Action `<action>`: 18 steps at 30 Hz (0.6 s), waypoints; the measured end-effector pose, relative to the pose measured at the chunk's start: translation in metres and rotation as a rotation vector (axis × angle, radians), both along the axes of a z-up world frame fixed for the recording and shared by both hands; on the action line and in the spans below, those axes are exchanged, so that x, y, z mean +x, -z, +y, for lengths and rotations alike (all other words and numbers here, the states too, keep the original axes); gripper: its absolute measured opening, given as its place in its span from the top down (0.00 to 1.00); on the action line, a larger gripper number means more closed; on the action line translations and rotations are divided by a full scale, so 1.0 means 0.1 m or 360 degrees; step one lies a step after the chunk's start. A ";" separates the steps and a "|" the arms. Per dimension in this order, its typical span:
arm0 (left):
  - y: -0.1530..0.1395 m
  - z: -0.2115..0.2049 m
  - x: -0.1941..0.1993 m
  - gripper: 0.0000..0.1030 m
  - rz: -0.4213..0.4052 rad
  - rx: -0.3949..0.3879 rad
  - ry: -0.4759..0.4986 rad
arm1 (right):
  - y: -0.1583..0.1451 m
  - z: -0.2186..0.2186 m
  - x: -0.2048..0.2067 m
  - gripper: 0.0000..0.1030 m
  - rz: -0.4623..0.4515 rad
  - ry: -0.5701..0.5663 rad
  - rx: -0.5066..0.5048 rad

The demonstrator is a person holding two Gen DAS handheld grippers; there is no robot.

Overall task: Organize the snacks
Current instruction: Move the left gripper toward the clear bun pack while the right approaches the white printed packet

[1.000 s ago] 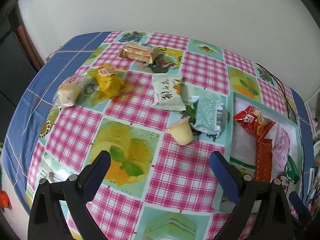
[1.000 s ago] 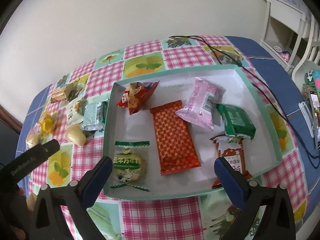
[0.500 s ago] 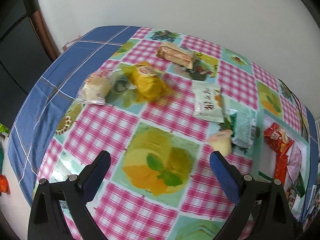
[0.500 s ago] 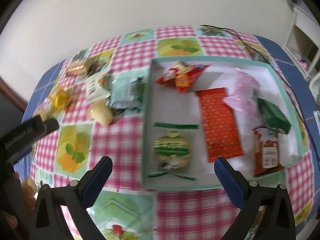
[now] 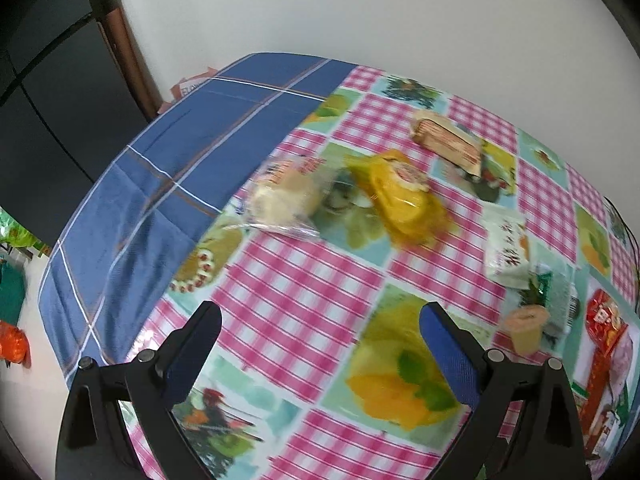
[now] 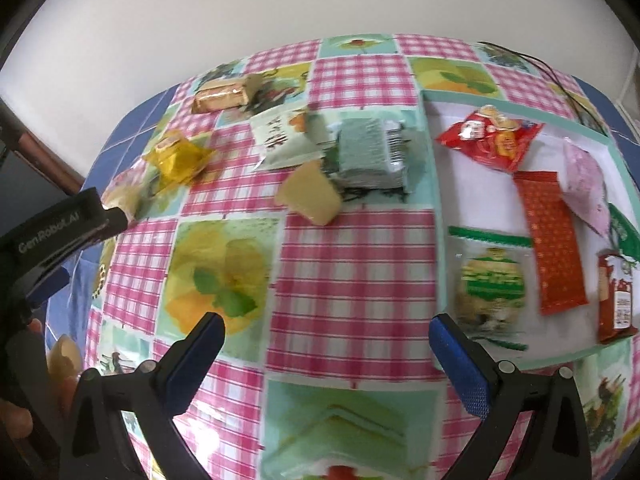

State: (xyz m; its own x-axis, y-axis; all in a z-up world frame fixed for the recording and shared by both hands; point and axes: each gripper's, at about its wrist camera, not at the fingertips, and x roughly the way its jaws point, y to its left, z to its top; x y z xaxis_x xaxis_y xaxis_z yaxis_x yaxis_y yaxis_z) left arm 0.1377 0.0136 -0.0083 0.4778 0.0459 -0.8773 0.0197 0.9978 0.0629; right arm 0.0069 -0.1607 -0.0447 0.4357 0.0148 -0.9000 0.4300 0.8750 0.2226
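- A checked tablecloth (image 6: 352,280) is covering the table.
- The left gripper (image 5: 320,344) and right gripper (image 6: 326,356) are hovering spread, holding nothing.
- Loose snacks, including a yellow packet (image 5: 400,196), are lying beside the tray (image 6: 434,184).

Left gripper (image 5: 320,354) has swung left: the clear-wrapped bun (image 5: 282,198) and yellow packet (image 5: 402,196) now sit centrally in its view. Right gripper (image 6: 326,360) has shifted left off the tray (image 6: 434,152), over the tablecloth (image 6: 352,272).
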 end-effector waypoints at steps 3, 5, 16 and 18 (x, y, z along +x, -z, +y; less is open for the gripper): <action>0.01 0.07 0.05 0.04 -0.0003 0.0005 0.0003 | 0.04 0.05 0.04 0.00 0.0001 -0.0002 0.0024; 0.03 0.08 0.07 0.04 0.0006 -0.0021 0.0020 | 0.07 0.07 0.08 0.00 -0.0003 -0.0002 0.0040; 0.09 -0.03 0.11 0.04 0.0034 -0.0068 0.0137 | 0.15 0.06 0.23 0.00 -0.0017 0.0003 0.0062; 0.09 -0.05 0.15 0.04 0.0024 -0.0069 0.0166 | 0.14 0.04 0.28 0.00 -0.0037 0.0002 0.0079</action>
State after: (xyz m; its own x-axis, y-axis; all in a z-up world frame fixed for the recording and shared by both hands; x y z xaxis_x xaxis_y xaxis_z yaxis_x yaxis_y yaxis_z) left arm 0.1529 0.0091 -0.0170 0.4647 -0.0414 -0.8845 0.1240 0.9921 0.0188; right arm 0.0348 -0.1563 -0.0592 0.4565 0.0588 -0.8878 0.4253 0.8620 0.2758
